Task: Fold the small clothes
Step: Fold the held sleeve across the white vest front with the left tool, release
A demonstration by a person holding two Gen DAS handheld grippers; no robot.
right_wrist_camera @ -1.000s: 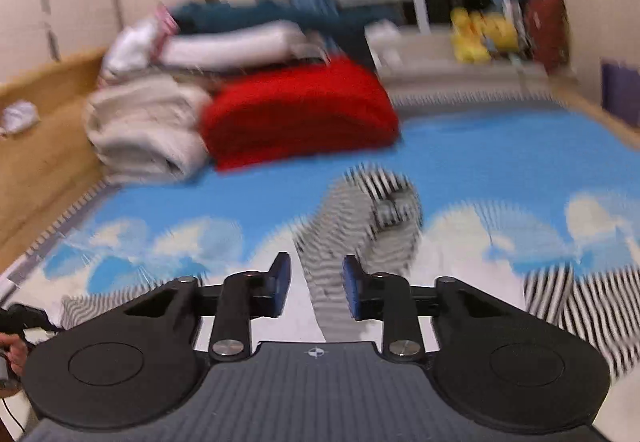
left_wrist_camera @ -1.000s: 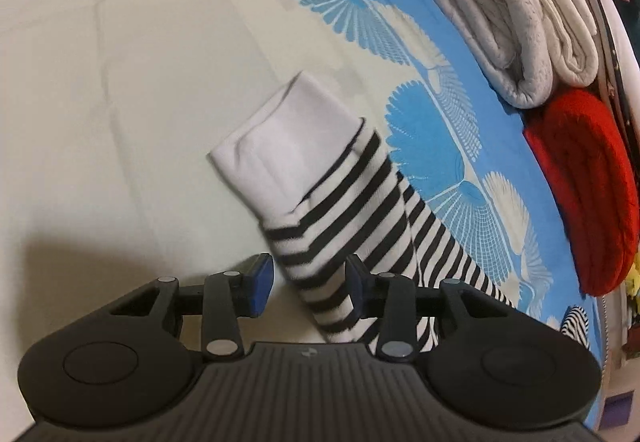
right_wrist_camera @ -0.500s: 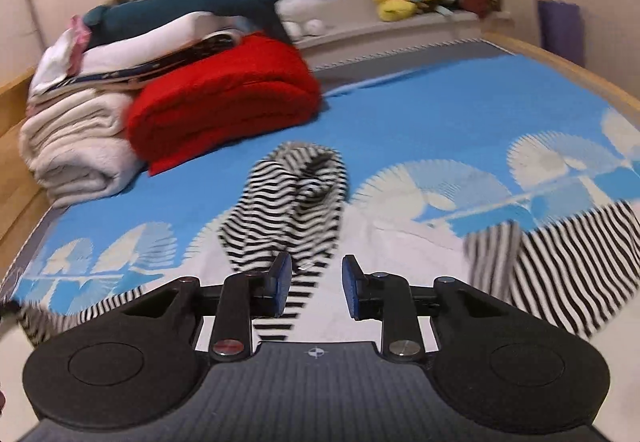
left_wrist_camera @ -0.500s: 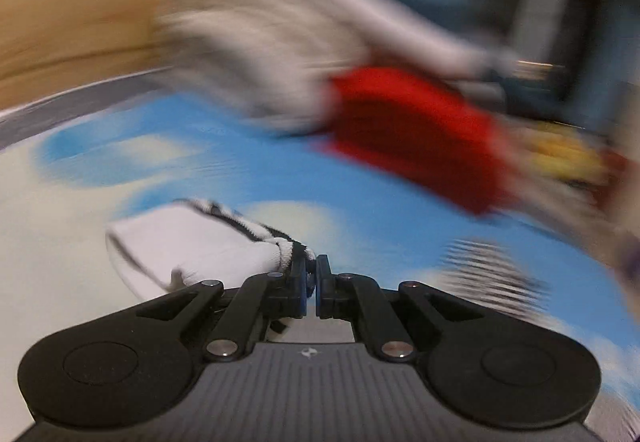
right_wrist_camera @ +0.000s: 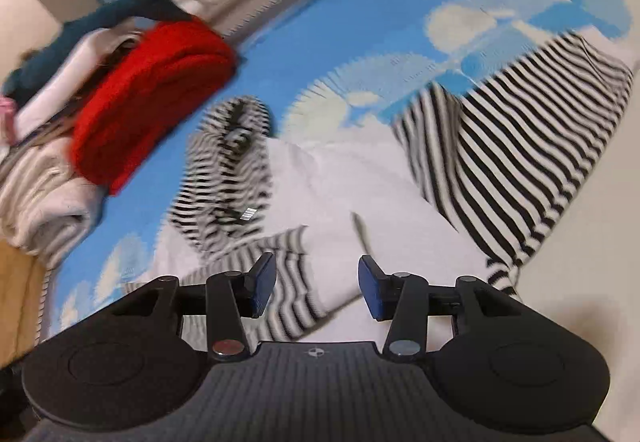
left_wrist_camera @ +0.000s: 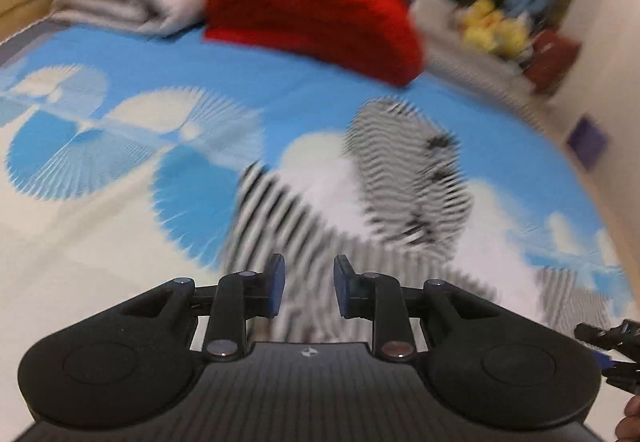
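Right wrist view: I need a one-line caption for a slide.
Open right gripper above a striped hooded top spread on the blue patterned bedspread, nothing between its fingers.

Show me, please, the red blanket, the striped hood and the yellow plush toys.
red blanket point(right_wrist_camera: 156, 90), right wrist view, folded top.
striped hood point(right_wrist_camera: 232, 166), right wrist view, its middle.
yellow plush toys point(left_wrist_camera: 494, 28), left wrist view, blurred middle.

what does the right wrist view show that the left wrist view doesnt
Only the right wrist view: the spread striped sleeve at right, the teal plush, and its own right gripper, jaws open, just opening, nothing between them.
Only the left wrist view: the left gripper, open above the cloth.
Both: the red blanket, the striped hood, the blue sheet.
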